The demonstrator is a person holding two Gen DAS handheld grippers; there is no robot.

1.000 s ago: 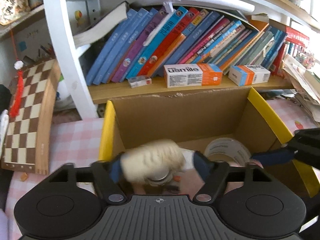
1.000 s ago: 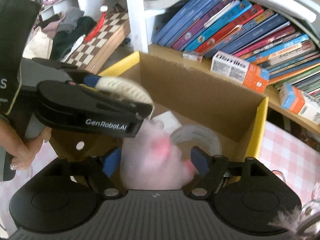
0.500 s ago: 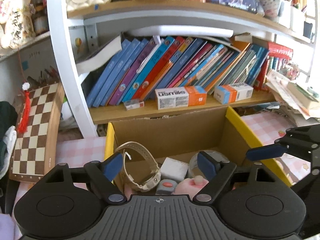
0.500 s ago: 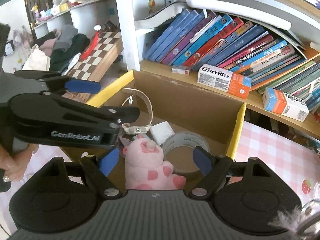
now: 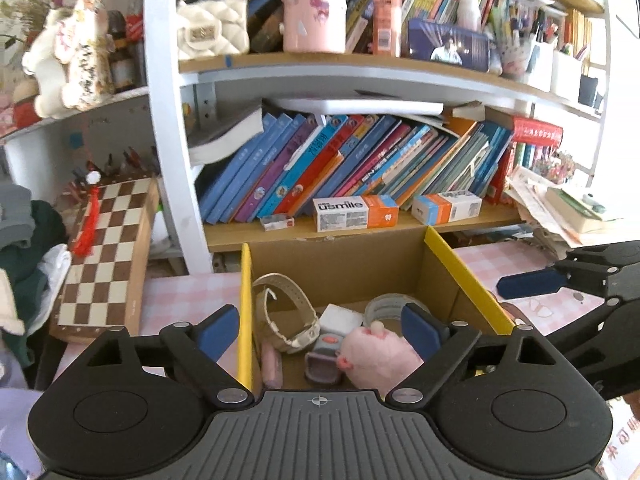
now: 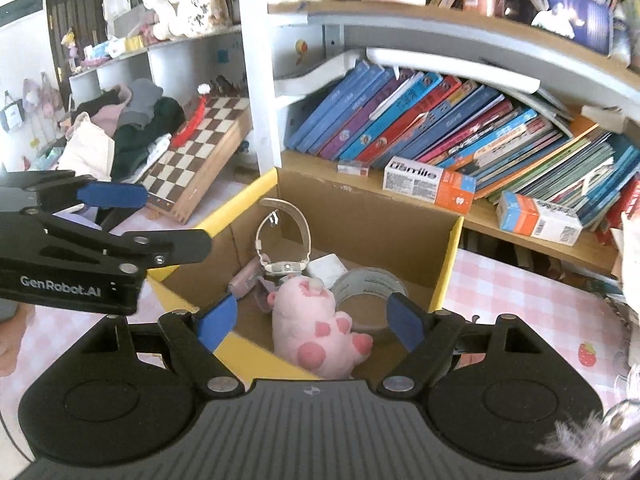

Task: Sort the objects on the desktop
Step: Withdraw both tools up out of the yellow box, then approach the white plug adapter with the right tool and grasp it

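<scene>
The cardboard box (image 6: 360, 216) with yellow flaps stands on the pink checked table (image 6: 520, 292), against the bookshelf (image 5: 360, 236). Gathered inside it are a pink plush toy (image 6: 316, 320) at the near side, a cream wristwatch (image 6: 284, 236) leaning on the left wall, a tape roll (image 6: 368, 284) to the right, a small white block (image 6: 326, 266) toward the far wall, and a small grey gadget (image 5: 324, 360) with an orange button. They lie loosely heaped, which suits sorting by collection: the box keeps small things off the table in one place.

The left claw (image 5: 316, 330) hangs over the near left corner of the box, its blue fingers spread wide and holding nothing; the watch and gadget lie just below and beyond it. The right claw (image 6: 308, 318) is likewise wide and empty, above the near rim, with the plush toy directly beneath its gap but not gripped. Both seem placed for dropping into or reaching inside the box.
</scene>
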